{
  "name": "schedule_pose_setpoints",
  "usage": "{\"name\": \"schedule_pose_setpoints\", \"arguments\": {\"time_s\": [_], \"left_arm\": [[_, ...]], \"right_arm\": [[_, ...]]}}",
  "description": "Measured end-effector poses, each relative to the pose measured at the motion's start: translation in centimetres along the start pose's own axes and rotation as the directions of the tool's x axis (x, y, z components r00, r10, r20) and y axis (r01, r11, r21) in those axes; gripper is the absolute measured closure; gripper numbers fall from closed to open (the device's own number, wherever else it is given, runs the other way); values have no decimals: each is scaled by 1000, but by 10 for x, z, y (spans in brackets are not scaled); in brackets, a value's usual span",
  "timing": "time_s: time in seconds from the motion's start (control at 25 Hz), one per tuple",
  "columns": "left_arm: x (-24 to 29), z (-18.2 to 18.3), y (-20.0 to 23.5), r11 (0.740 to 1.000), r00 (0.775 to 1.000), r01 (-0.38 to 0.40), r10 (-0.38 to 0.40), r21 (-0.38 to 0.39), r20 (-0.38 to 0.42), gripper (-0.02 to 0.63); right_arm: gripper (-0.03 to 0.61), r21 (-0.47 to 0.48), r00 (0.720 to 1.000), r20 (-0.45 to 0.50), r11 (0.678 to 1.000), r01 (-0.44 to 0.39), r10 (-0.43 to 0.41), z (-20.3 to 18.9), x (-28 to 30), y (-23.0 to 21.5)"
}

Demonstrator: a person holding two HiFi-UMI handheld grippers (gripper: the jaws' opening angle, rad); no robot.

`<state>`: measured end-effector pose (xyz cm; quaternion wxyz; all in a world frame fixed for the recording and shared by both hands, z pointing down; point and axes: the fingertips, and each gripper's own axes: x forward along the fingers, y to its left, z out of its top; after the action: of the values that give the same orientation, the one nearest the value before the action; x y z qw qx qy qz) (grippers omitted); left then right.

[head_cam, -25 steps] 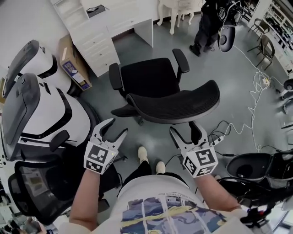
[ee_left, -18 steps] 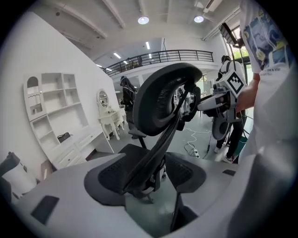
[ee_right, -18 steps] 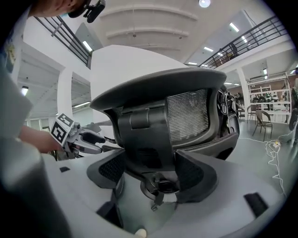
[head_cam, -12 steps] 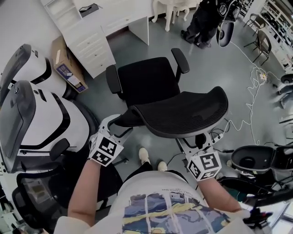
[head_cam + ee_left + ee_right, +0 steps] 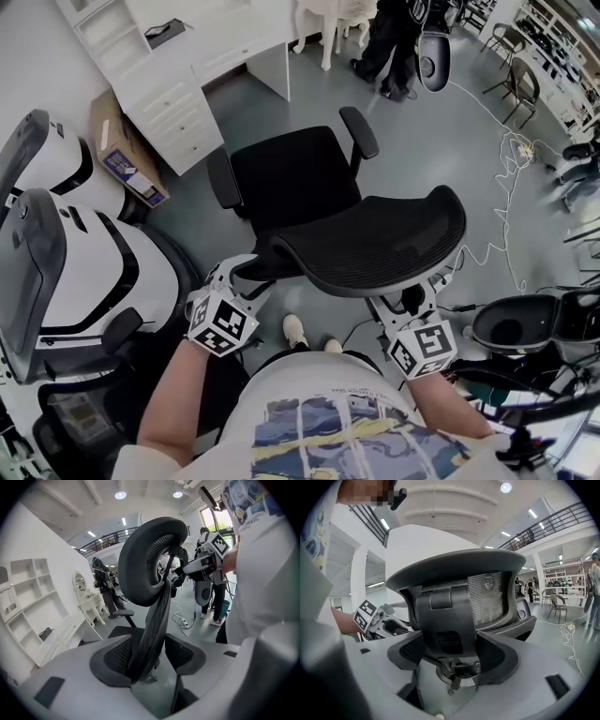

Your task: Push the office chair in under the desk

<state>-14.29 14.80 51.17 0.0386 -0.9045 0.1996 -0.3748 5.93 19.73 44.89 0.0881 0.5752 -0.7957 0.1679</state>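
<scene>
Chair (image 5: 298, 178) stands on the grey floor (image 5: 441, 141), seat turned toward the white desk (image 5: 239, 33) at the top of the head view. It is well apart from the desk and not under it. The mesh backrest (image 5: 375, 239) faces the person. Left gripper (image 5: 246, 275) sits at the backrest's left end. Its jaws have just been closing a little but are wide apart, with the thin backrest edge (image 5: 157, 616) running up between the pads. That edge lies near the left pad, with a gap on the other side. Right gripper (image 5: 405, 300) is below the backrest's right half. Its jaws are also wide apart, astride the spine (image 5: 447, 620) of the backrest, with pads just beside either flank and no clear squeeze visible. A metal fitting (image 5: 457, 670) hangs low between these jaws. Cardboard box (image 5: 122, 155) is beside the drawer unit (image 5: 173, 112). Loose cables (image 5: 511, 202) lie on the floor to the right. A person (image 5: 384, 42) stands near the desk's far end.
</scene>
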Motion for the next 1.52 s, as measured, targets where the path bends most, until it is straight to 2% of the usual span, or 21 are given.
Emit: {"name": "schedule_pose_setpoints", "arguments": {"time_s": [0.44,0.76,1.52], "left_arm": [[6,11,-3,998,998,45,-46,42,34,396],[15,15,4,996,997,65,-67,63,39,408],[38,14,65,996,997,65,-67,56,26,410]], "right_arm": [[247,15,999,11,999,48,-48,7,-3,-13],[247,17,999,-1,999,48,-48,11,8,-25],[247,8,1000,0,1000,16,-16,33,71,-39]]}}
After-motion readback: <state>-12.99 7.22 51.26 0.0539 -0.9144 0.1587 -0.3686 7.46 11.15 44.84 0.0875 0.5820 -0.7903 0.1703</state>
